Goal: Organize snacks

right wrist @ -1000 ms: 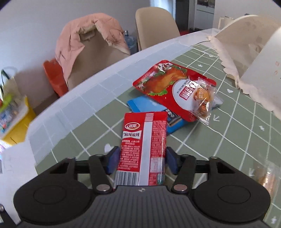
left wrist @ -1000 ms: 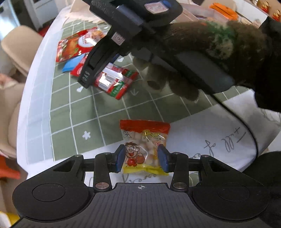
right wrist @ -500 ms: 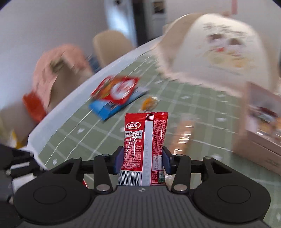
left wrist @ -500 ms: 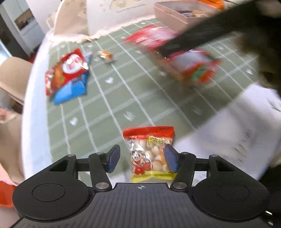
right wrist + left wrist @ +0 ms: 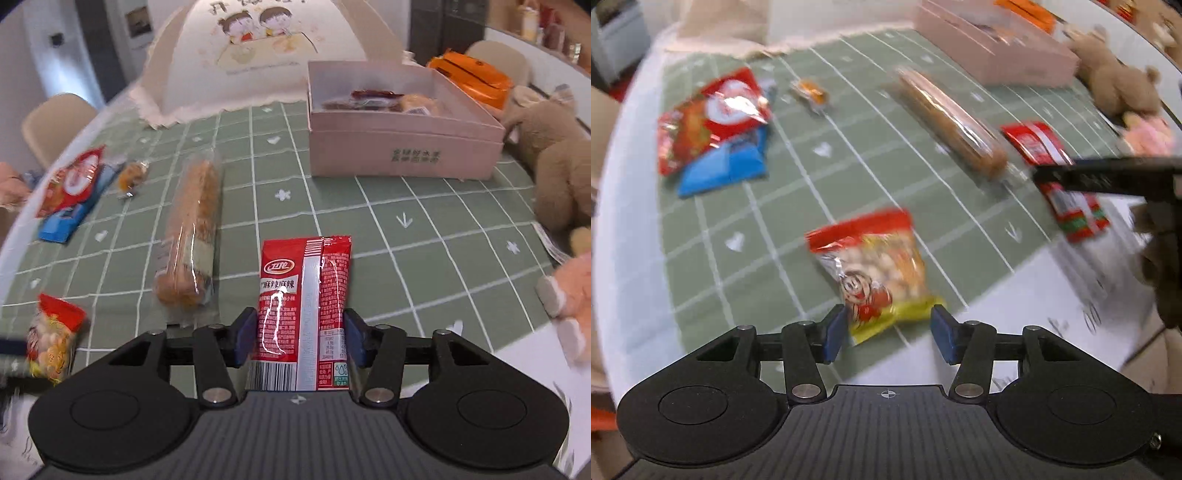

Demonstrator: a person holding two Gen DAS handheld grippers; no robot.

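A yellow and red peanut bag (image 5: pixel 871 273) lies on the green checked tablecloth (image 5: pixel 775 236). Its lower end sits between the pads of my left gripper (image 5: pixel 889 336), whose jaws are closing without visibly pressing on it. My right gripper (image 5: pixel 299 338) carries a red spicy-strip packet (image 5: pixel 303 314) upright above the table, and its jaws are opening slightly while the pads still touch the packet. From the left wrist that packet (image 5: pixel 1075 210) hangs under a black right finger (image 5: pixel 1100 177). The pink box (image 5: pixel 402 155) with several snacks inside stands ahead.
A long biscuit roll (image 5: pixel 192 229) lies mid-table, and another red packet (image 5: pixel 1034 144) lies beside it. At the left are a red chicken bag (image 5: pixel 709 118) on a blue packet (image 5: pixel 720 173) and a small orange sweet (image 5: pixel 810 92). Plush toys (image 5: pixel 554 158) stand at the right, a food cover (image 5: pixel 258 55) behind.
The right gripper swung with its red packet from the chair side to face the pink box. It left the space above the peanut bag. The left jaws stand wider around the bag.
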